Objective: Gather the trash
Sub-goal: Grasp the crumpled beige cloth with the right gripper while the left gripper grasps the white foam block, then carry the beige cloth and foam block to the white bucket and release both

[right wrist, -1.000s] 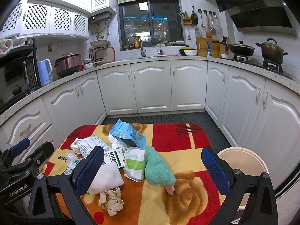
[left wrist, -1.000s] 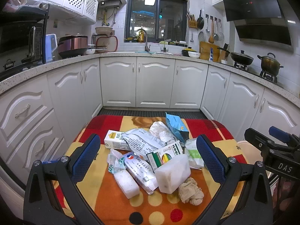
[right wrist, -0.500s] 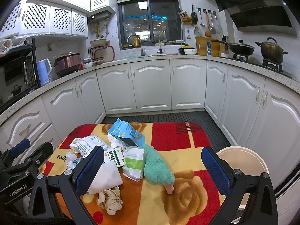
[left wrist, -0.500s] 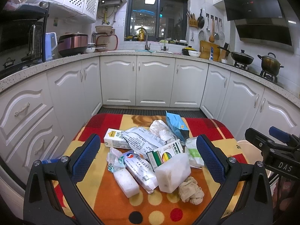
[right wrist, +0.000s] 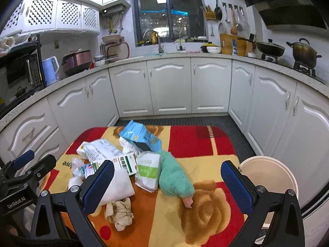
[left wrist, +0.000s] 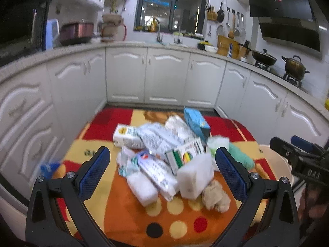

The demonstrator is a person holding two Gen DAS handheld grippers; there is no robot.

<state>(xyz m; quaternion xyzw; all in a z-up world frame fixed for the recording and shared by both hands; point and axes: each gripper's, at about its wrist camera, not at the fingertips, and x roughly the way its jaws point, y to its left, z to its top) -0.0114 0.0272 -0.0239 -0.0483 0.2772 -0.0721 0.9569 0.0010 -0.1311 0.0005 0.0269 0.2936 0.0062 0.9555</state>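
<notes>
Table with a red, orange and yellow patterned cloth [right wrist: 205, 144], trash heaped on its left half, and a cream bin [right wrist: 269, 177] just beside its right edge: layout unchanged from a second ago, nothing yet in the bin that can be seen. Left gripper [left wrist: 162, 168] and right gripper [right wrist: 167, 182], both spread wide and empty above the near edge; the left view has gone blurred and sits nearer the heap, so the left one is judged to be starting its approach. Heap, unmoved: teal fuzzy cloth [right wrist: 174, 177], blue packet [right wrist: 139, 135], white foam block [left wrist: 195, 179], medicine boxes, crumpled brown paper [right wrist: 120, 212]; collecting is judged unbegun.
</notes>
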